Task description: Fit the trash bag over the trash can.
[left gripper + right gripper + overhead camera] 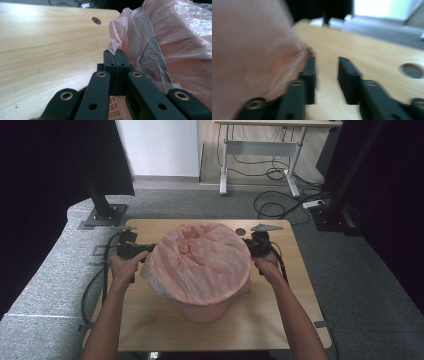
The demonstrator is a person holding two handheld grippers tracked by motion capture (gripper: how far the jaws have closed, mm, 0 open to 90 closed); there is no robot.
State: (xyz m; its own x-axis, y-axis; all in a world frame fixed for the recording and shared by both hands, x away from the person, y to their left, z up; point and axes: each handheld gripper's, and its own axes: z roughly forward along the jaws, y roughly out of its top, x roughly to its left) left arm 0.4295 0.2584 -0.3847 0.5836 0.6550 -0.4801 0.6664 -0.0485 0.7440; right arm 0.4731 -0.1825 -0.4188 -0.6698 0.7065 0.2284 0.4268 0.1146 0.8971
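Overhead, one pink bag (200, 262) lines one bin (205, 310) mid-worktop (280, 320), between two grippers. Left gripper (115, 53): jaws clamped on the bag's edge (117, 42). Right gripper (325, 62): jaws parted, bag (249, 50) just beside them.

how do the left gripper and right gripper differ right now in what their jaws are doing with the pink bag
The left gripper has its jaws pressed together, pinching an edge of the pink bag; the right gripper has its jaws apart with only bare table between them, the bag lying beside one jaw. The left gripper view is sharp, the right gripper view blurred. Both sit at the bag's rim, on opposite sides of the basket.
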